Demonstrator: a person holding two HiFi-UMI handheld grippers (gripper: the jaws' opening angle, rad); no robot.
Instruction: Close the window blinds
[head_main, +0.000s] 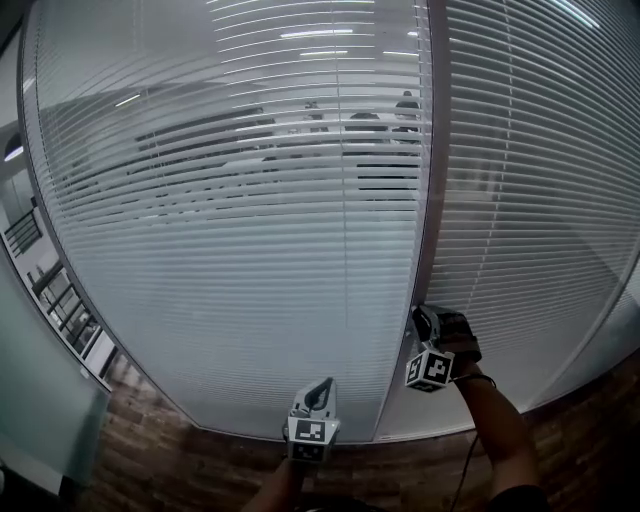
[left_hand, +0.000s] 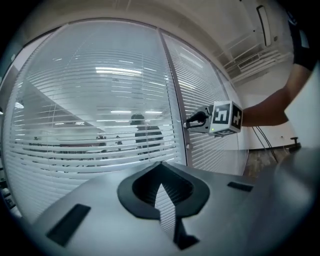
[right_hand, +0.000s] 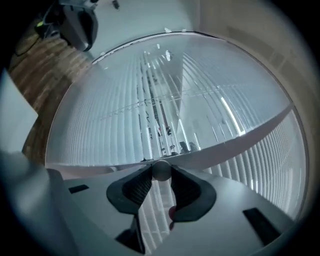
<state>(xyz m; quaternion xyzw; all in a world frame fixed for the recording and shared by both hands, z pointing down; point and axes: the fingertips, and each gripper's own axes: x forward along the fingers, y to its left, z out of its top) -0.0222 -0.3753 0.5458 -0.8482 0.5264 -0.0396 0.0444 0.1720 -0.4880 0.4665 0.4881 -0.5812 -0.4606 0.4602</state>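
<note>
White slatted blinds (head_main: 250, 250) hang behind glass, their slats partly tilted so the room beyond shows through; a second panel (head_main: 530, 200) is to the right of the grey upright frame (head_main: 432, 150). My right gripper (head_main: 421, 322) is at that frame, low down, shut on a small round grey knob (right_hand: 161, 170) held between its two dark pads. In the left gripper view the right gripper (left_hand: 192, 120) reaches the frame from the right. My left gripper (head_main: 322, 386) hovers lower, in front of the left panel, jaws shut on nothing.
Seated people (head_main: 375, 130) show as dark shapes through the slats. A wood-patterned floor (head_main: 150, 440) runs below the glass. A frosted glass wall (head_main: 40, 400) and a railing (head_main: 60, 300) stand at the left. A cable (head_main: 470, 460) hangs by the right forearm.
</note>
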